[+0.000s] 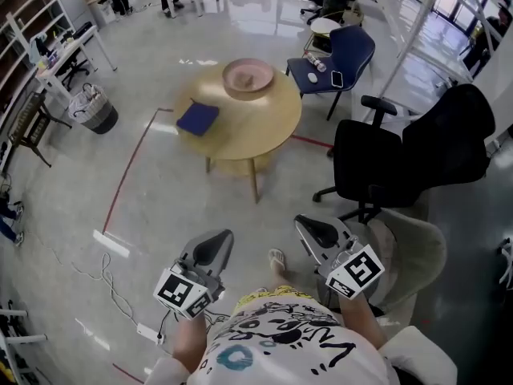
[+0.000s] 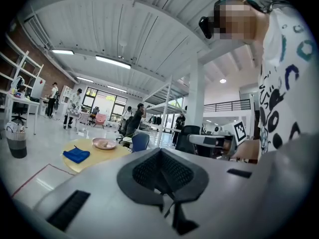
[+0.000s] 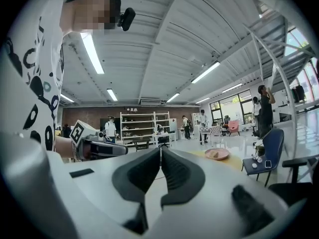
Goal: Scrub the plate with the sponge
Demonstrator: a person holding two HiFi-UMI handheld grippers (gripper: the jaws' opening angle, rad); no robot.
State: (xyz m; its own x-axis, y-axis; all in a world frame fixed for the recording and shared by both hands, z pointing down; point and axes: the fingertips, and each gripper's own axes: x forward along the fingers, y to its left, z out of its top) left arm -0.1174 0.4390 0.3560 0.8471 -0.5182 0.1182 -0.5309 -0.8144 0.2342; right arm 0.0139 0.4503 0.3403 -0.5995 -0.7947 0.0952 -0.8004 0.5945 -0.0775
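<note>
Tabletop (image 1: pixel 268 127) plate (image 1: pixel 229 79), maybe sponge (image 1: pixel 247 78) inside, beyond right claw (image 1: pixel 308 228).

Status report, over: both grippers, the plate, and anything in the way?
Left gripper and right gripper shut, empty, away from the table. Plate on table, untouched. Black office chair right of the path, not blocking.

A glossy pale floor (image 1: pixel 160 207) marked with a red tape line (image 1: pixel 128 171) carries a round wooden table (image 1: pixel 256 127), a blue chair (image 1: pixel 353 50) just beside it and a black office chair (image 1: pixel 417 159) nearer the camera. White shelving (image 3: pixel 139 123) stands against a brown wall (image 3: pixel 89 114) — strip lights (image 3: pixel 92 54) run along the white ribbed ceiling (image 3: pixel 164 34), and tall windows (image 3: pixel 234 101) glow at the right.
</note>
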